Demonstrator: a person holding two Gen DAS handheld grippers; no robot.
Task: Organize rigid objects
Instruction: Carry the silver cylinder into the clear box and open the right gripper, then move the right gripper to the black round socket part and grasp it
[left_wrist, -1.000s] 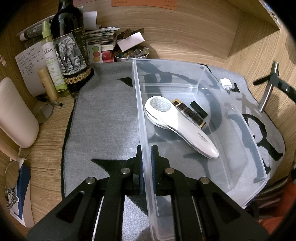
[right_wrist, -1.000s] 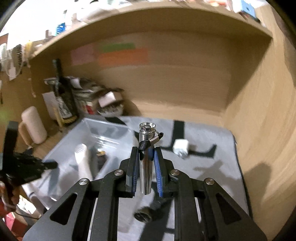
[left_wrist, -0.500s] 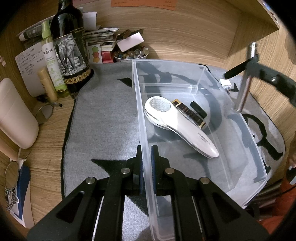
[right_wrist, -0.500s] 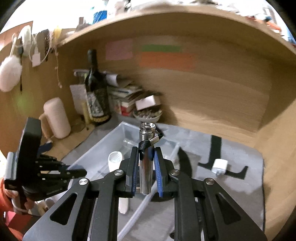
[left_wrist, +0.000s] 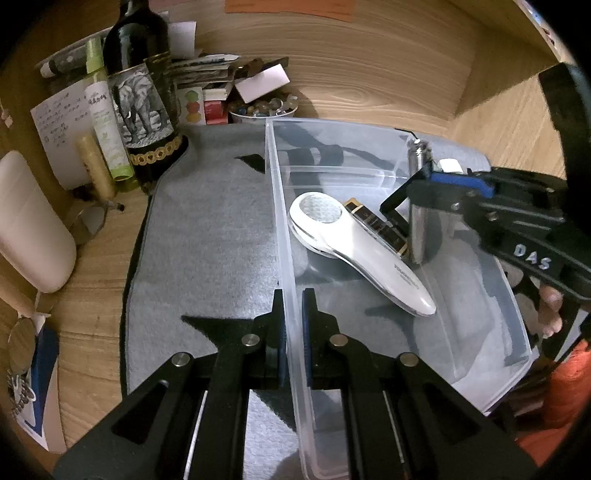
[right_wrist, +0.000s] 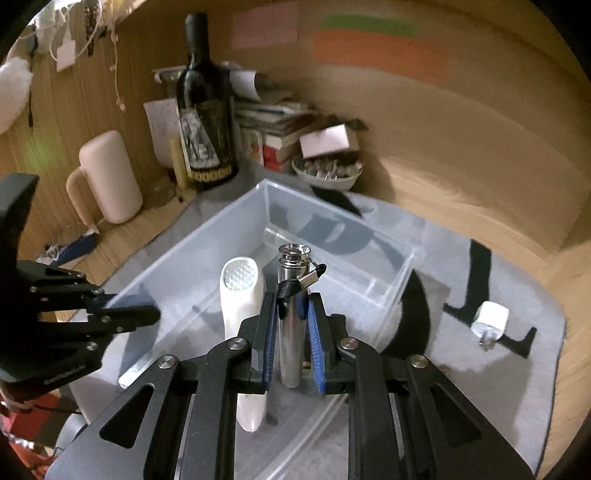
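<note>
A clear plastic bin is being steadied on a grey mat by the left gripper, whose jaws are clenched on the bin's left wall near its front corner. A silver metal tube is being held upright by the right gripper, its blue pads pressed against both sides of the tube's lower half. The tube is being carried inside the bin, its lower end hanging just beside a dark gold-edged bar; whether it is touching the floor of the bin cannot be told. A white handheld device with a round mesh head is lying slantwise on the bin's floor, the bar being tucked against its far side. A small white plug is lying on the mat outside the bin, well apart from it. A dark bottle with an elephant label is standing at the mat's far left corner, and a bowl of small stones is seen behind the bin.
</note>
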